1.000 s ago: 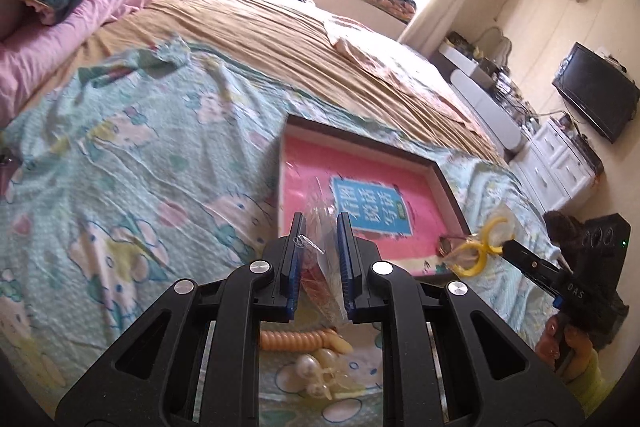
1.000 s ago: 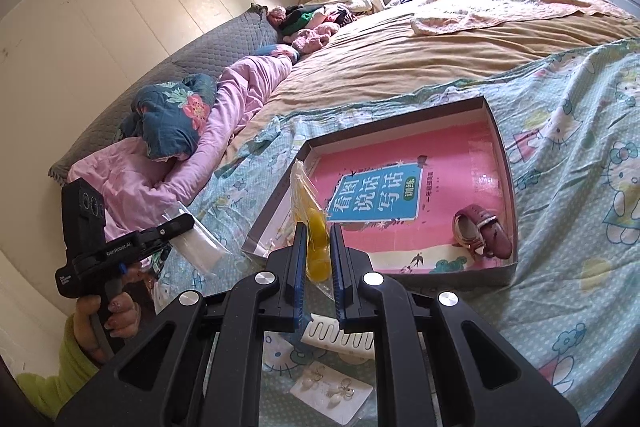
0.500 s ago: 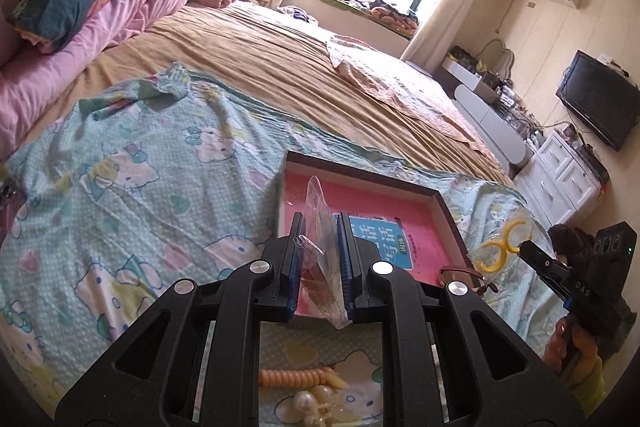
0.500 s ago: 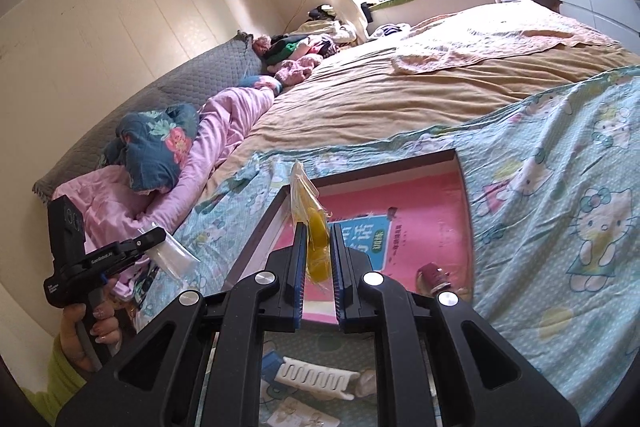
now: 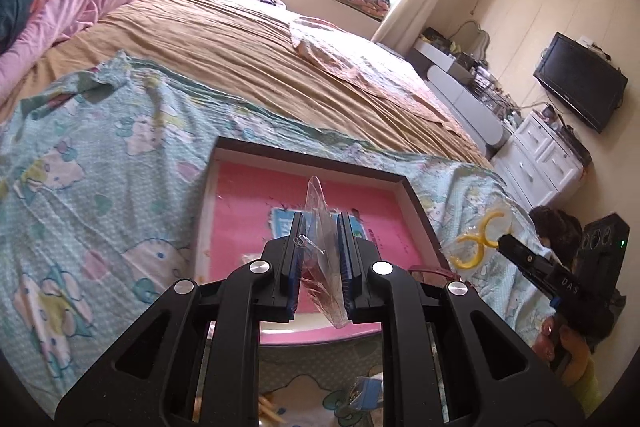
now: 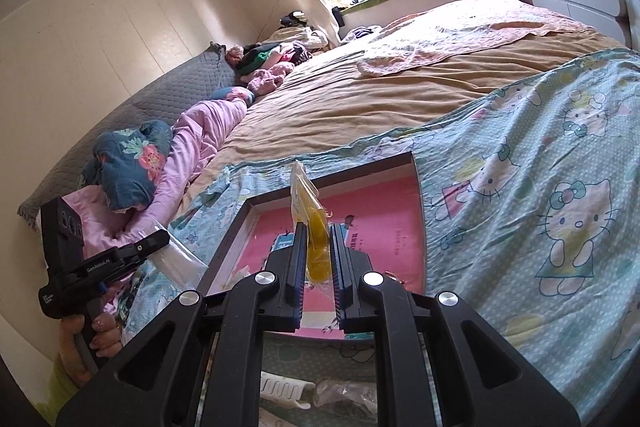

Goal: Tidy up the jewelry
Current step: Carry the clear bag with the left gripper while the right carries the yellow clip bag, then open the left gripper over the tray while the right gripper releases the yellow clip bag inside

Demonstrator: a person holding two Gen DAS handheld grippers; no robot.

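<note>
My left gripper [image 5: 320, 223] is shut on a clear bag with a red item [image 5: 322, 267], held above a dark-rimmed box [image 5: 304, 153] with a pink book inside. My right gripper [image 6: 317, 233] is shut on a clear bag with a yellow hair clip [image 6: 316, 239] over the same box [image 6: 352, 169]. The right gripper and its yellow clip bag [image 5: 478, 241] also show in the left wrist view. The left gripper with its bag [image 6: 176, 255] shows at the left of the right wrist view.
The box lies on a blue cartoon-print sheet [image 6: 540, 187] on a bed. A white comb [image 6: 282, 389] and a small bag [image 6: 344, 393] lie in front of the box. A red strap [image 5: 430, 271] lies at the box's right corner. Dressers and a TV [image 5: 580, 81] stand at right.
Both grippers have risen and tilted up with their bags, so the box sits lower and nearer in each view. The items on the sheet in front have slid toward the bottom edge.
</note>
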